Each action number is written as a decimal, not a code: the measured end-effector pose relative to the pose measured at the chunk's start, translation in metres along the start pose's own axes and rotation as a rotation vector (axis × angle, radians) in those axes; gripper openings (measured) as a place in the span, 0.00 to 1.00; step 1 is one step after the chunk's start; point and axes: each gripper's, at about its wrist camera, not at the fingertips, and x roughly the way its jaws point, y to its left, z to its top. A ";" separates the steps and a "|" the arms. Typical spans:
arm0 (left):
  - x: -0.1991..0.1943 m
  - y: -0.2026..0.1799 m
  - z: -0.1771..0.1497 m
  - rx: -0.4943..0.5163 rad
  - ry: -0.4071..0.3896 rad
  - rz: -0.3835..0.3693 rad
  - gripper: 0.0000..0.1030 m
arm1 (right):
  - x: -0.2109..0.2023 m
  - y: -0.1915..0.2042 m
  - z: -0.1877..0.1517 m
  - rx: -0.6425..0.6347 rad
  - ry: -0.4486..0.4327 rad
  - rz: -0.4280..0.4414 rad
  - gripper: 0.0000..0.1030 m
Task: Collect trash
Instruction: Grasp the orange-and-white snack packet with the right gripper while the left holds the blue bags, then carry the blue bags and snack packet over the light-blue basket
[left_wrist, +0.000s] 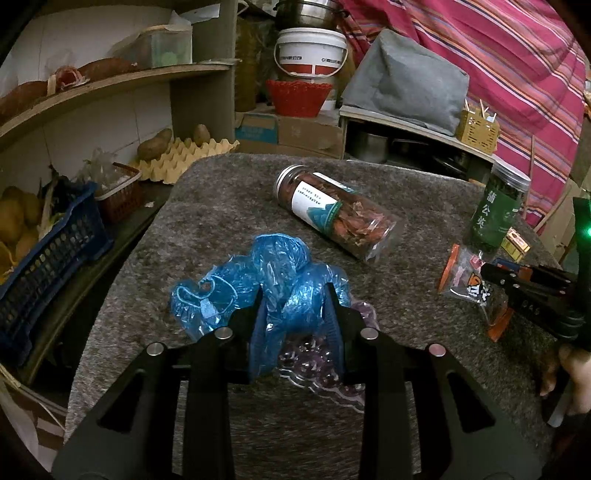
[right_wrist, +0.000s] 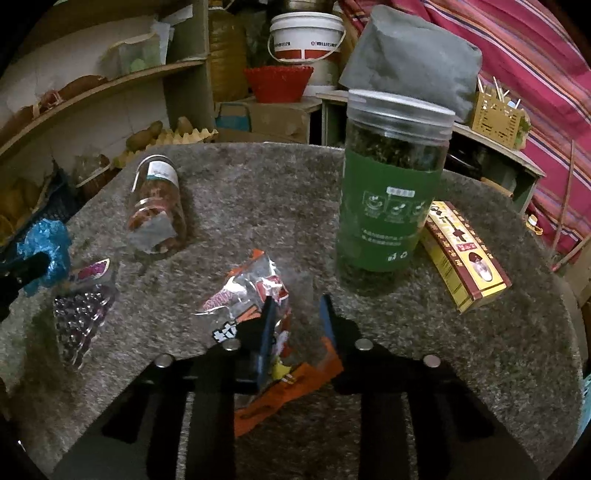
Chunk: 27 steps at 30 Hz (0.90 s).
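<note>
A crumpled blue plastic cover (left_wrist: 273, 258) lies on the grey felt-topped table (left_wrist: 229, 206), and my left gripper (left_wrist: 294, 295) is shut on its near part. Beneath it a clear purple blister tray (left_wrist: 317, 362) peeks out, seen whole in the right wrist view (right_wrist: 79, 325). An orange and clear snack wrapper (right_wrist: 251, 291) sits in front of the green jar. My right gripper (right_wrist: 297, 306) has this wrapper between its fingers. From the left wrist view the right gripper (left_wrist: 487, 271) looks shut on the snack wrapper (left_wrist: 461, 277).
A clear jar of reddish dried pieces (left_wrist: 332, 210) lies on its side mid-table. A tall green-labelled jar (right_wrist: 391, 192) stands upright beside a yellow-red box (right_wrist: 465, 254). A blue crate (left_wrist: 55, 251) and shelves flank the table's left edge. A hand (left_wrist: 576, 373) holds the right gripper.
</note>
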 end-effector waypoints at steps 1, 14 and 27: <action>0.000 -0.001 0.000 0.000 -0.001 0.000 0.27 | -0.001 0.000 -0.001 0.001 -0.004 0.001 0.22; -0.006 -0.012 0.001 0.011 -0.018 0.001 0.27 | -0.021 -0.016 -0.005 0.033 -0.042 0.000 0.19; -0.010 -0.044 0.000 0.051 -0.032 -0.027 0.27 | -0.051 -0.048 -0.015 0.053 -0.070 -0.048 0.19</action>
